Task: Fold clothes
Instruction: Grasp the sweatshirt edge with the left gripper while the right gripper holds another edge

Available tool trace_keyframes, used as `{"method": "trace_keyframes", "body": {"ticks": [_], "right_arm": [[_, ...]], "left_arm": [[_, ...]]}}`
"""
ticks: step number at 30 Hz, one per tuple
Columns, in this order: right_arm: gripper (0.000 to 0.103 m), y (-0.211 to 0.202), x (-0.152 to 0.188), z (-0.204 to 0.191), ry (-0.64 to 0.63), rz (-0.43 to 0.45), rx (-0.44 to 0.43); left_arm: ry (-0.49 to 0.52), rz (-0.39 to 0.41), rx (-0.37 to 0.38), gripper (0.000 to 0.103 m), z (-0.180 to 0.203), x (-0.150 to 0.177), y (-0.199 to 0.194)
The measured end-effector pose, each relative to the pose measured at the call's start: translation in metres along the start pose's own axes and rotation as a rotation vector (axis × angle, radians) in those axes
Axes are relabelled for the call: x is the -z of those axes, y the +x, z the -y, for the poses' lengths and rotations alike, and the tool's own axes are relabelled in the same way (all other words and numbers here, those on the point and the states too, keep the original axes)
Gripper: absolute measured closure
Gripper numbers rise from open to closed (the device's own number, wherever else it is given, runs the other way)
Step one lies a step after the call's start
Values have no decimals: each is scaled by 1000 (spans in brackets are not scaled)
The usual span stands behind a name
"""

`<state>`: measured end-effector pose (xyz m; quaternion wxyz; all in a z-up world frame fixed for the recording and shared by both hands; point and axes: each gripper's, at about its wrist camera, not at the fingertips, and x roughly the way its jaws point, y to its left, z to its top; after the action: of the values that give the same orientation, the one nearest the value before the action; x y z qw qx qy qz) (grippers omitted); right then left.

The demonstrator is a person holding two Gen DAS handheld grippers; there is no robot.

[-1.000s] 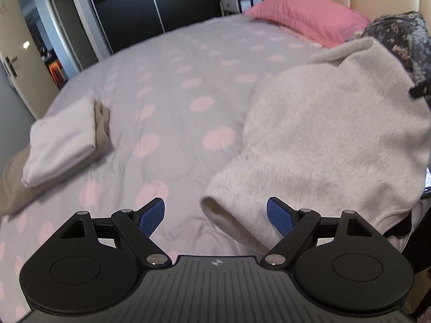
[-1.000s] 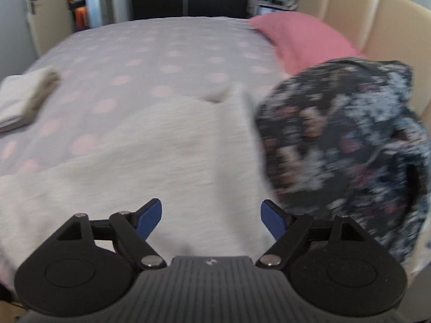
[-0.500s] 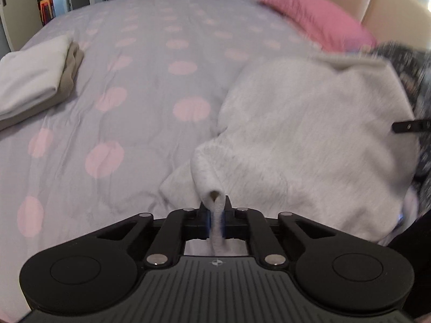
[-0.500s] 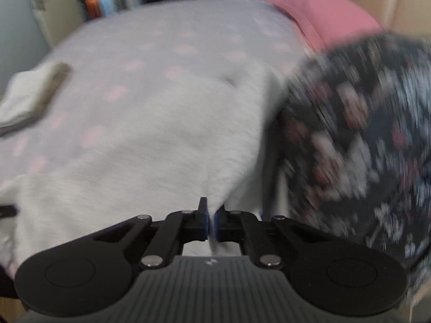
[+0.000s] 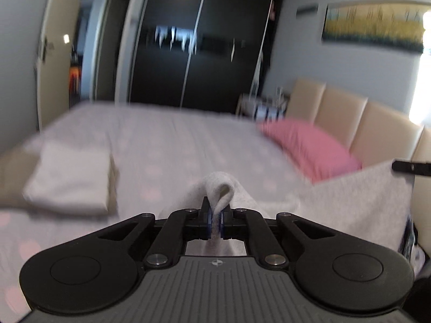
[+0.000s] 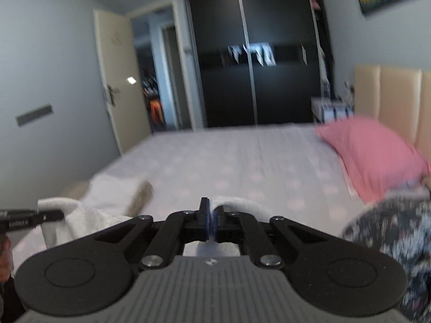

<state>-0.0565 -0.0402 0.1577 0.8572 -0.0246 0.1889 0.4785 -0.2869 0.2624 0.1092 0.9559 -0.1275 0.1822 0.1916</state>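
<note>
The left claw (image 5: pixel 214 222) is clamped on a fold of the white fleece (image 5: pixel 358 202), a small loop of cloth standing up between the blue pads (image 5: pixel 207 222). The right claw (image 6: pixel 211 222) is pinched together on another edge of the same fleece (image 6: pixel 80 220), which bulges just past its tips. The garment hangs stretched between the two, above the near side of the bed (image 5: pixel 175 145).

From the left view the right claw's black tip pokes in at the far right, at the fleece's upper corner. From the right view the left claw shows at the far left edge, with part of a hand (image 6: pixel 4 255) below it.

On the spotted grey cover, to the left, sits a folded pile (image 5: pixel 70 177), white on top of tan, well apart from the fleece. A pink pillow (image 5: pixel 309 148) lies against the beige headboard (image 5: pixel 371 123). A dark floral garment (image 6: pixel 390 237) is heaped at the right, close beside the right claw and below the pillow.

Beyond the bed stand a black wardrobe (image 6: pixel 256 67), an open door (image 6: pixel 118 86), a small stand (image 6: pixel 331 110) by the headboard and a yellow picture (image 5: pixel 374 27) on the wall. Both views are blurred.
</note>
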Motion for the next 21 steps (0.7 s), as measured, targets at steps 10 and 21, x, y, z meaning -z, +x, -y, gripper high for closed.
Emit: {"method": "trace_keyframes", "body": {"ticks": [10,21], "right_arm": [[100,73,25,27,93,-128,37],[100,200,127,75,132,-373,181]], "left_arm": [[-26,-78,-144,99,-43,-4,37],[70,-338,-246,99,-64,74,166]]}}
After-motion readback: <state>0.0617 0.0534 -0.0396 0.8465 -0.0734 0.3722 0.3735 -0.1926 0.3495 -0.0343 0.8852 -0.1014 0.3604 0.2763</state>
